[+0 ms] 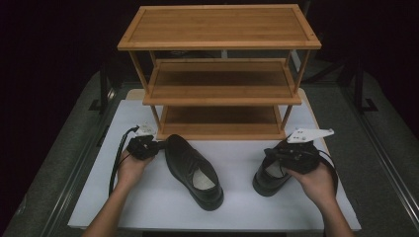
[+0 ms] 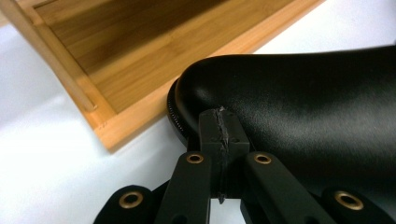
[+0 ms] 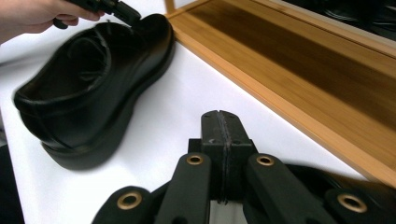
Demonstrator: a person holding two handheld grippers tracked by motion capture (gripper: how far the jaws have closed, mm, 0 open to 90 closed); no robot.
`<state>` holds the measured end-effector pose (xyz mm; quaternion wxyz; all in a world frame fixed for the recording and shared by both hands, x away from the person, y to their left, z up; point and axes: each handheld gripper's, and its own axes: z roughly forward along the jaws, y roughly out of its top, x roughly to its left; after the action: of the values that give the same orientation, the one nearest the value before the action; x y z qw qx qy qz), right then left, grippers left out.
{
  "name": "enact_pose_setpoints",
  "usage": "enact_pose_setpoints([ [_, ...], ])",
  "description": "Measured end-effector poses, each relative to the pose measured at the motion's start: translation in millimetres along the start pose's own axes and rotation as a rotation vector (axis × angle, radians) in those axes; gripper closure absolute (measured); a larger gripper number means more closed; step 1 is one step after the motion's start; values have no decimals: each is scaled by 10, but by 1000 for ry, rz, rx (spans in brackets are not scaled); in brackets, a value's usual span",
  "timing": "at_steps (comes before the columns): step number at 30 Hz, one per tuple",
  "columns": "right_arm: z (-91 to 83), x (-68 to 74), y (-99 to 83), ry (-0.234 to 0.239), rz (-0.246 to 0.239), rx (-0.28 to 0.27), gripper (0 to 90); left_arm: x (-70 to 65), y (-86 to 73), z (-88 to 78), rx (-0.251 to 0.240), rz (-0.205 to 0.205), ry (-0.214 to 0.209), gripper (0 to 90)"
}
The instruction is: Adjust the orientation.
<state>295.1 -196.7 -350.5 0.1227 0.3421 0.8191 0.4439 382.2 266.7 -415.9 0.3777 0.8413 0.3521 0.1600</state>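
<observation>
My left gripper sits low at the toe of the left shoe, jaws pressed together and empty, tips against the leather. My right gripper hovers over the right shoe, jaws likewise closed on nothing. Both shoes lie on the white worktop before the wooden rack; the room behind it is dark.

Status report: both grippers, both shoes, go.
Left gripper shut, fingers at toe of left shoe. Right gripper shut, empty, above right shoe. Both shoes on the table before the rack; nothing between.
</observation>
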Motion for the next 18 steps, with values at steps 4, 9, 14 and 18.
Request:
enact_pose_setpoints([
  [4,-164,-84,-126,-40,24,-8,893,-29,82,88,6,22,15,900],
  [9,-350,-161,-302,-96,56,-16,893,-49,149,177,1,24,15,900],
  [14,-495,-201,-466,-132,86,-19,892,-96,224,272,-3,30,17,900],
  [18,-562,-218,-600,-156,105,-15,884,-114,238,333,-4,34,13,900],
])
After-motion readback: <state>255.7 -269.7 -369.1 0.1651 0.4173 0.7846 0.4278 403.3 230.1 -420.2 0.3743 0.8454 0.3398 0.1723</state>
